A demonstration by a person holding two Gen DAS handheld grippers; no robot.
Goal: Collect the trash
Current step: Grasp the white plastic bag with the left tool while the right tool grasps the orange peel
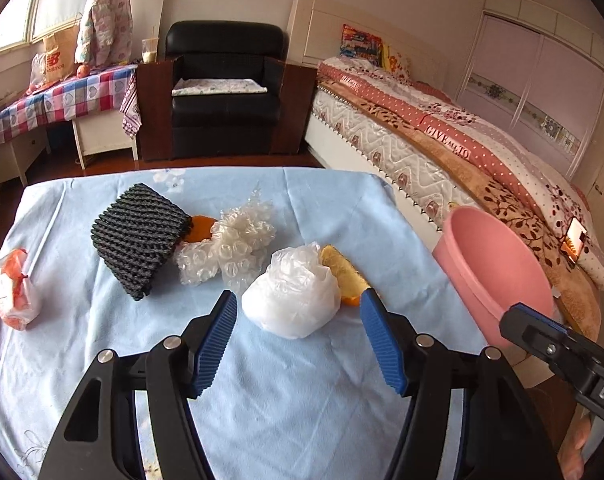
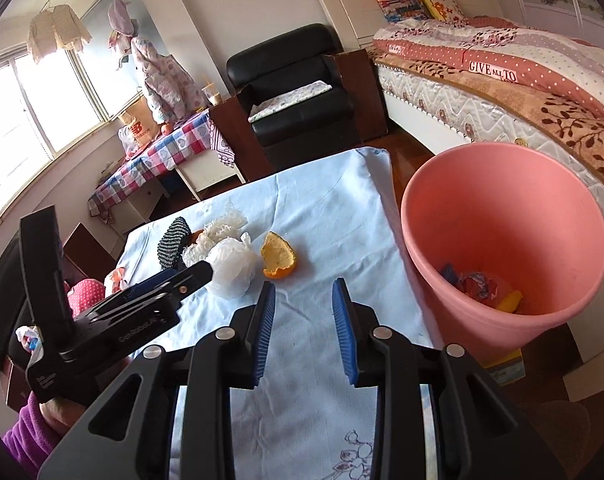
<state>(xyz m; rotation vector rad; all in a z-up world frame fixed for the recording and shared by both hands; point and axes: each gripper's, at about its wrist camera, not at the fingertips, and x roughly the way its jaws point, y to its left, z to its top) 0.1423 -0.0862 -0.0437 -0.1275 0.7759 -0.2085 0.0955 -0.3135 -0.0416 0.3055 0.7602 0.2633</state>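
The left claw (image 1: pixel 297 304) is spread wide, nothing pinched yet, lined up on the crumpled white plastic bag (image 1: pixel 291 294) on the desk (image 1: pixel 261 400). The right claw (image 2: pixel 304 292) sits part-open and empty near the pink bin (image 2: pixel 502 240), probably waiting.

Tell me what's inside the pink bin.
At the bottom of the pink bin lie crumpled wrappers: blue, red-patterned and yellow bits. Anything beneath them is covered.
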